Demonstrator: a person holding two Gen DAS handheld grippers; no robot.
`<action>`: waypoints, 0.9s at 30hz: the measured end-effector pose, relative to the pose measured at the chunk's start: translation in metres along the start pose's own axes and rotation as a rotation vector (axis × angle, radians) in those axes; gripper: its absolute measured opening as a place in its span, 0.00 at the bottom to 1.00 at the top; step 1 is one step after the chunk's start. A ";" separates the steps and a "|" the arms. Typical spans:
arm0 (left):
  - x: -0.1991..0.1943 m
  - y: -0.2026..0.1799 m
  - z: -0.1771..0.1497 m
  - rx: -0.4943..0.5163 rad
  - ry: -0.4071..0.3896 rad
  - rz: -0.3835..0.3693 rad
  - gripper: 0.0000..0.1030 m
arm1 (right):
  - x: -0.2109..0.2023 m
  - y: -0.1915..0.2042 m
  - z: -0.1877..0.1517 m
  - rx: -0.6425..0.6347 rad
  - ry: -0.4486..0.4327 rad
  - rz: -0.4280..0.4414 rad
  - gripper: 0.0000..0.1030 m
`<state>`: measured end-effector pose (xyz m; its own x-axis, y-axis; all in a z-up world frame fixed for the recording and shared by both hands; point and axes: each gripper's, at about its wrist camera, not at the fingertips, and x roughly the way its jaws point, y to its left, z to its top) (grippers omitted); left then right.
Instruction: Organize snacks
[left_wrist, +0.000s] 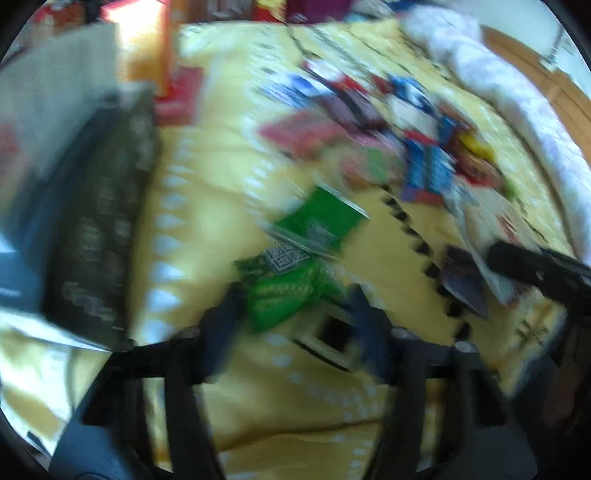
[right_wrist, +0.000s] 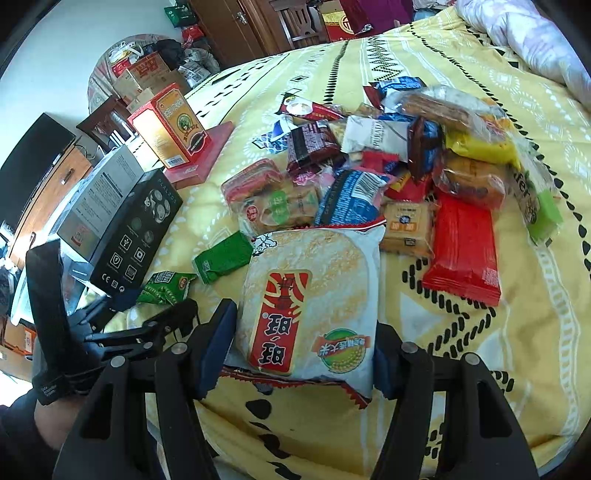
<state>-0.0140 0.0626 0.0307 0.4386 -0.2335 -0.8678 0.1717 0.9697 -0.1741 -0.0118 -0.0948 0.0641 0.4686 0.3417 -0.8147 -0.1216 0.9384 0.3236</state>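
- A yellow bedspread with white and black geometric patterns (right_wrist: 461, 369) covers the bed.
- A black rectangular cardboard box printed with white icons (right_wrist: 138, 236) lies near the bed's left edge; in the left wrist view (left_wrist: 99, 221) it is blurred.
- A grey cardboard box (right_wrist: 98, 199) sits just beside it, touching.
- A tall red-and-gold carton with a round green emblem (right_wrist: 170, 127) stands upright on a flat red box (right_wrist: 210, 155).
- A white-and-lilac rumpled quilt (right_wrist: 528, 37) is bunched at the far corner.
- Brown wooden cabinet doors (right_wrist: 236, 26) stand beyond the bed.
- A dark flat screen (right_wrist: 33, 162) stands on a wooden dresser (right_wrist: 55, 192) at left.
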 end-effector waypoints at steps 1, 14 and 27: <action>-0.002 -0.003 0.000 0.003 0.003 -0.041 0.54 | -0.001 -0.003 -0.001 0.007 -0.004 0.000 0.65; -0.036 -0.016 -0.014 0.089 -0.038 -0.228 0.52 | -0.024 -0.027 -0.010 0.053 -0.053 -0.014 0.66; -0.027 -0.001 0.001 -0.052 -0.014 -0.128 0.71 | -0.029 -0.026 -0.019 0.061 -0.051 -0.022 0.66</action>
<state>-0.0255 0.0678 0.0549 0.4280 -0.3561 -0.8307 0.1812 0.9343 -0.3071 -0.0393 -0.1285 0.0702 0.5149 0.3167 -0.7966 -0.0580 0.9400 0.3362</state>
